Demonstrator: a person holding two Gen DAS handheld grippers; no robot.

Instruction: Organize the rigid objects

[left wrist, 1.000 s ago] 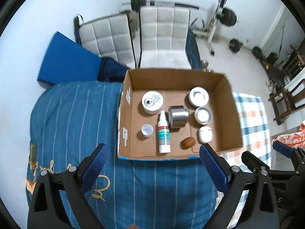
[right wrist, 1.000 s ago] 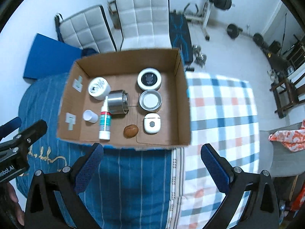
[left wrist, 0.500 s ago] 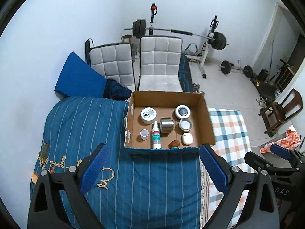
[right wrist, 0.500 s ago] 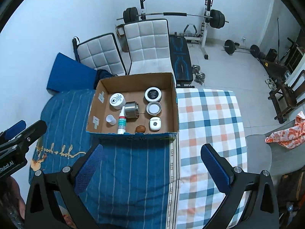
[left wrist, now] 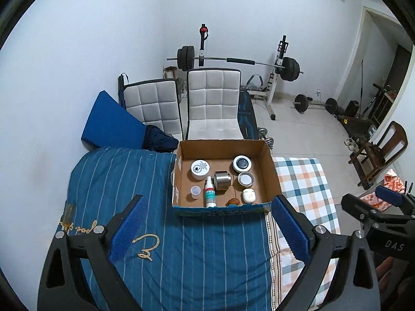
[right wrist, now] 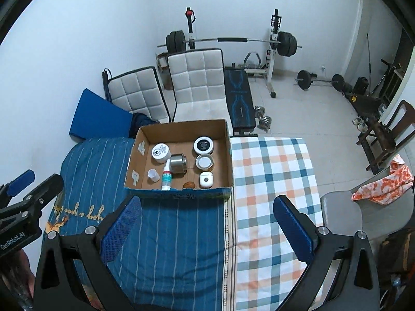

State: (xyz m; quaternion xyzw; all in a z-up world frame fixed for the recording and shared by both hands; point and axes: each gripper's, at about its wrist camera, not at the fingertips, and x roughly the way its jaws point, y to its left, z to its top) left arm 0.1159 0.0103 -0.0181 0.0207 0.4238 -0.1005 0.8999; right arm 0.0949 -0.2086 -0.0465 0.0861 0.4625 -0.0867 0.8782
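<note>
Both grippers had drawn back and upward from the cardboard box point(left wrist: 269, 173) since the earlier frames, so the box appeared smaller and more of the room was visible. Left gripper point(left wrist: 207, 223) was spread wide with nothing between its blue pads point(left wrist: 127, 223), held above the blue striped cover point(left wrist: 186, 254). Right gripper point(right wrist: 207, 223) was likewise spread wide and empty, above the seam between the striped cover and the checked cover point(right wrist: 269, 181).

Box contents, all resting on the box floor:
- white round jar point(left wrist: 200, 168) at back left
- black-topped round jar point(left wrist: 242, 163) at back right
- steel cup point(left wrist: 222, 180) on its side near the centre
- open tin point(left wrist: 246, 179) just right of the cup
- spray bottle point(left wrist: 210, 194) lying flat, its base toward the near wall
- small white cap point(left wrist: 195, 191) left of the bottle
- brown oval object point(left wrist: 232, 201) and white earbud case point(left wrist: 248, 196) at front right

Two white padded chairs point(left wrist: 212, 103) and a barbell rack point(left wrist: 277, 67) stood behind the box.
</note>
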